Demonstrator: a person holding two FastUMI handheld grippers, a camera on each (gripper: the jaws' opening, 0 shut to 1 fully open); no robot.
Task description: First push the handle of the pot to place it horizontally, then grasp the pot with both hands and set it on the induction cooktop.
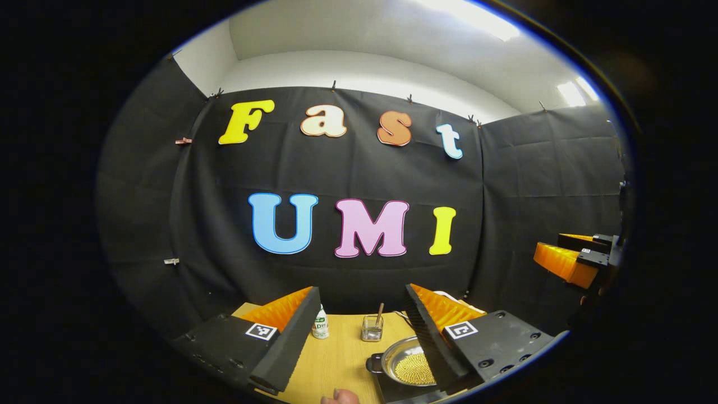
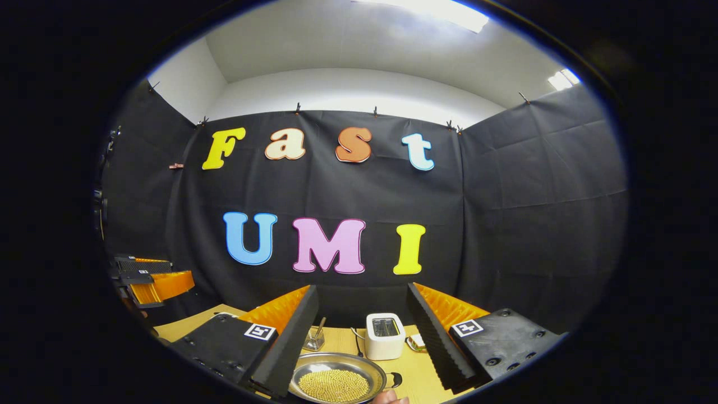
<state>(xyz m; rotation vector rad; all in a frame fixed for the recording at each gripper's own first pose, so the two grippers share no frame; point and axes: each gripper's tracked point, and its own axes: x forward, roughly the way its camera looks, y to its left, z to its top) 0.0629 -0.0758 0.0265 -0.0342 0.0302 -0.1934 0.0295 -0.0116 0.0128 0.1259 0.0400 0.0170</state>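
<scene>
In the left gripper view, the left tongs [image 1: 359, 336] are held wide open above the tabletop [image 1: 336, 359], with nothing between the fingers. The pot [image 1: 406, 367] is seen low and to the right of these tongs, partly hidden behind the right finger. It is a shallow metal pot filled with small yellow beads, and it is seated on a dark flat cooktop [image 1: 392, 390]. A short dark handle [image 1: 374, 363] is seen on its left rim, pointing left toward the gap between the fingers; the pot's line through the handle thus runs roughly across the view. Beyond the gap, a small white bottle [image 1: 320, 324] and a wire cup [image 1: 372, 327] with a stick in it are set near the back of the tabletop, well apart from the pot. Bare wood is left open between the fingers. A fingertip [image 1: 339, 396] is seen at the bottom edge. The right tongs [image 1: 572, 258] are seen far to the right, raised.

In the right gripper view, the right tongs [image 2: 362, 336] are likewise spread wide and hold nothing. The pot [image 2: 335, 383] lies low between the fingers, nearer the left finger, with a dark handle [image 2: 394, 380] pointing right. Behind it a white toaster [image 2: 385, 335] stands, just clear of the rim, and the wire cup [image 2: 314, 338] is beside the left finger. The left tongs [image 2: 148, 278] are seen far to the left, raised.
</scene>
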